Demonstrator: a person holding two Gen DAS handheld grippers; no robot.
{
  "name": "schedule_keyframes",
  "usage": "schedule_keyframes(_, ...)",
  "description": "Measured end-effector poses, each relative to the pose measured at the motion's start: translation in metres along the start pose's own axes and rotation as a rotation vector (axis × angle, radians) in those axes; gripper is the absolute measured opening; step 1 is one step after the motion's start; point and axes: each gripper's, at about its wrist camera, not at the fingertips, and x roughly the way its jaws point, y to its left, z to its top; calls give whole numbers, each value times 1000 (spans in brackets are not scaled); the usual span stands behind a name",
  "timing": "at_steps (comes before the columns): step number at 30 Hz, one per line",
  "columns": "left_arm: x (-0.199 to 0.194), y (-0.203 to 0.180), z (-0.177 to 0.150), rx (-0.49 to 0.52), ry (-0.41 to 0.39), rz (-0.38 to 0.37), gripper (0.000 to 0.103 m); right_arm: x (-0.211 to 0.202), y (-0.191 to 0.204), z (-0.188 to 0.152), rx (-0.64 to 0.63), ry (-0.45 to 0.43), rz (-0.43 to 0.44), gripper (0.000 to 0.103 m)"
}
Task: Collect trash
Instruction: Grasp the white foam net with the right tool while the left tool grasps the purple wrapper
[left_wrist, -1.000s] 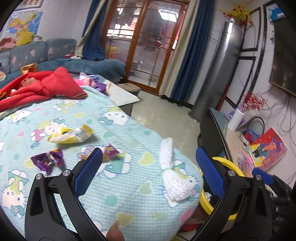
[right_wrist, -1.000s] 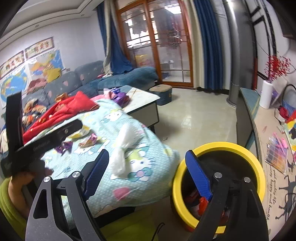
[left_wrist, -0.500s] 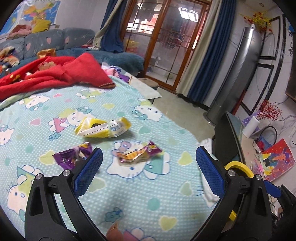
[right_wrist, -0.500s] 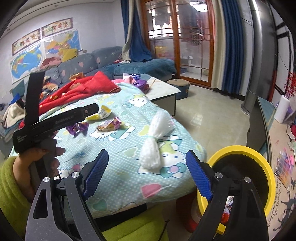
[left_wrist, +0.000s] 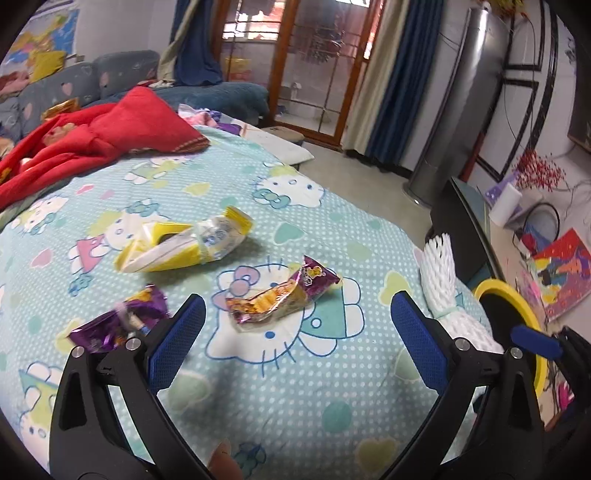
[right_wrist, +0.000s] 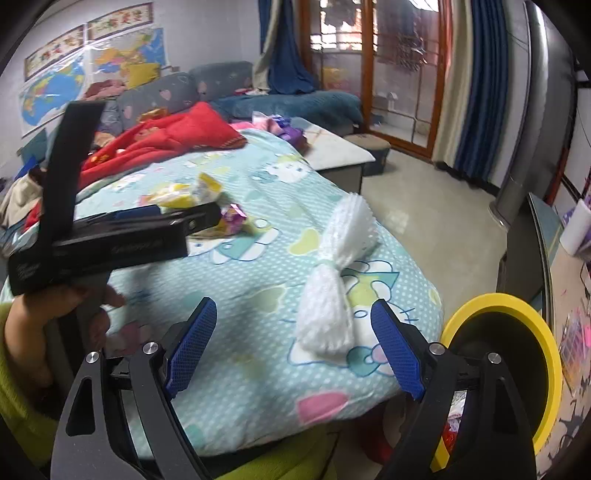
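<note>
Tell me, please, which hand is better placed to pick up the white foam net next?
Right, I would say. The right gripper is open and the white foam net lies just ahead between its fingers. The left gripper faces the gold and purple wrapper, with the net off to its side.

A crumpled yellow and white wrapper (left_wrist: 184, 243) lies flat on the cartoon-cat cover (left_wrist: 295, 387). Just beside it lies a purple and gold snack wrapper (left_wrist: 282, 295), twisted and empty. A second purple wrapper (left_wrist: 118, 325) lies crumpled nearer the cover's left edge. A white foam fruit net (right_wrist: 332, 280), cinched at its middle, lies near the right edge, above the yellow-rimmed bin (right_wrist: 539, 332) on the floor.
</note>
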Motion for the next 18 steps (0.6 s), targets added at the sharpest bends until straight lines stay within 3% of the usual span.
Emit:
schedule_keyframes(3,12,1,2,4,22,21,87,14,-7,3,28,18,-7,80)
schedule_keyframes(6,23,2,4,-4,52,19,82,26,-12,2,49,42,6,71)
schedule_keyframes(9,37,3,3,-5,106,26,73,37,-15,-4,56,80,25,55)
schedule_keyframes(11,43,4,1,-10,134,29,69,45,-15,-10,51,113,41,37)
schedule_keyframes(18,46,4,-2,5,147,59,52,43,-14,-16,16,89,41,22)
